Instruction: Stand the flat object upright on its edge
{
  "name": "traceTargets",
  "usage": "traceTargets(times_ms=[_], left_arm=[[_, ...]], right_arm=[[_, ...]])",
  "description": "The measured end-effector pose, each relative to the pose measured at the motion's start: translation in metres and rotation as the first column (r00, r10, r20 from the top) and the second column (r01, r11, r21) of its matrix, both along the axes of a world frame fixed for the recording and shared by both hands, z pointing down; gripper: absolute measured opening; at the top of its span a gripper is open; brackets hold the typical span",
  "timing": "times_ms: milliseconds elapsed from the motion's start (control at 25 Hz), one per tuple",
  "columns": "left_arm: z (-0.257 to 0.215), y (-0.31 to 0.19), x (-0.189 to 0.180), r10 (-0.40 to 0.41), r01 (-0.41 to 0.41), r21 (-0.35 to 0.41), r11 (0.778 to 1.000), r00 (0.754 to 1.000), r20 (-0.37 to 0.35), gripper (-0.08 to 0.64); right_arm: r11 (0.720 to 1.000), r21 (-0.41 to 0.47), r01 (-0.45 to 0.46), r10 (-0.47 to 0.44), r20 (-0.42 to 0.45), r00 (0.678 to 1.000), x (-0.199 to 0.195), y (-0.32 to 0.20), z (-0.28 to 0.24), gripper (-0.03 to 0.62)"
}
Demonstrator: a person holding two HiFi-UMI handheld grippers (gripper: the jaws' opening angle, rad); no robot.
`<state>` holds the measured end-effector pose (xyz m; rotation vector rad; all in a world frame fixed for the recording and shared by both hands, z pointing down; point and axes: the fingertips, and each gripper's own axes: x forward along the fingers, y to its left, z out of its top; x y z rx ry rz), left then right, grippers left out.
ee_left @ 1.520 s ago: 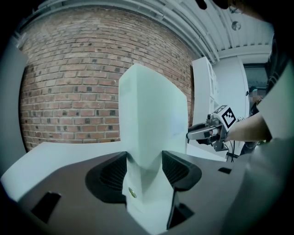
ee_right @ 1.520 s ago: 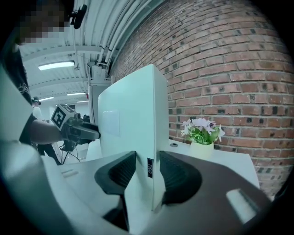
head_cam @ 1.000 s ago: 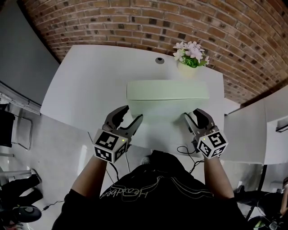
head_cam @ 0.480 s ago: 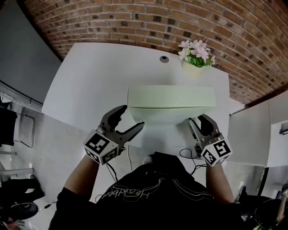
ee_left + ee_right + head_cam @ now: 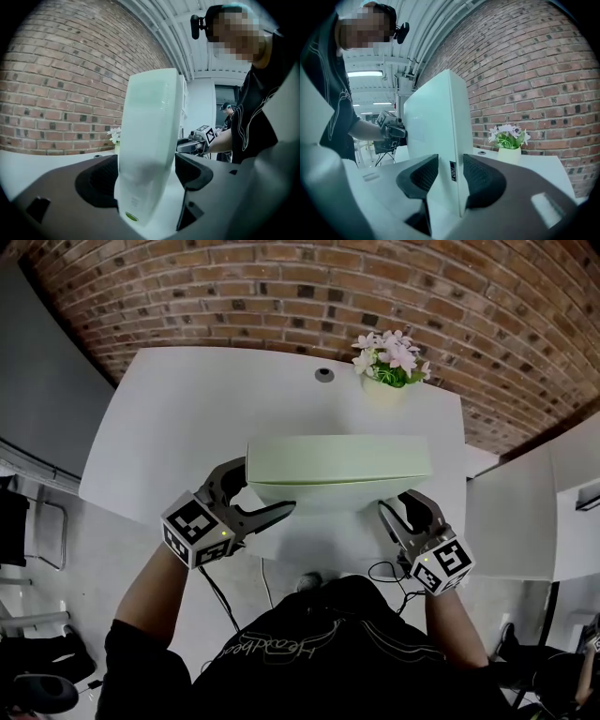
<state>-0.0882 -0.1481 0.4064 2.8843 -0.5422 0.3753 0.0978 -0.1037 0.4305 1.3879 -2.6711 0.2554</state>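
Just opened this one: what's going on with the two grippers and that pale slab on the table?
A person holds a gripper in each hand at a pale flat object, which stands on its long edge on the white table. The right gripper is clamped on its right end. The left gripper has just been opening its jaws; the object's left end sits between them, pads off it.

Grippers: two, the left gripper [image 5: 264, 488] and the right gripper [image 5: 398, 502]. The left gripper's jaws have just been opening, with the flat object between them.
Marker cubes [image 5: 195, 531]: two, one per gripper.
Flat object [image 5: 337, 470]: one, spanning both grippers.
Flower pot [image 5: 382, 390]: one, beyond the right gripper.
Cable port [image 5: 324, 375]: one, beyond both.
Table [image 5: 187, 409]: one; the white top [image 5: 511, 521] outside the right gripper is possibly a second.
Bystander [image 5: 228, 112]: one, past the right gripper.
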Motion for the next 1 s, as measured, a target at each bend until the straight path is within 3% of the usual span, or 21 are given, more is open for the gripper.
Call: traceTargets(times_ms=[240, 640, 840, 1000], left_arm=[[-0.003, -0.008, 0.004, -0.024, 0.025, 0.015, 1.000, 0.999, -0.023, 0.374], [-0.002, 0.004, -0.002, -0.125, 0.125, -0.001, 0.992, 0.992, 0.028, 0.345], [-0.001, 0.008, -0.014, -0.252, 0.252, 0.001, 0.968, 0.967, 0.050, 0.341], [0.001, 0.014, -0.027, -0.376, 0.377, -0.005, 0.926, 0.925, 0.061, 0.341]], right_arm=[[1.000, -0.004, 0.018, -0.018, 0.014, 1.000, 0.003, -0.004, 0.000, 0.172], [0.997, -0.033, 0.070, -0.070, 0.005, 0.998, 0.006, -0.003, -0.005, 0.172], [0.990, -0.072, 0.120, -0.118, 0.023, 0.993, 0.005, 0.000, -0.006, 0.170], [0.980, -0.095, 0.177, -0.172, 0.065, 0.983, -0.003, 0.010, -0.011, 0.169]])
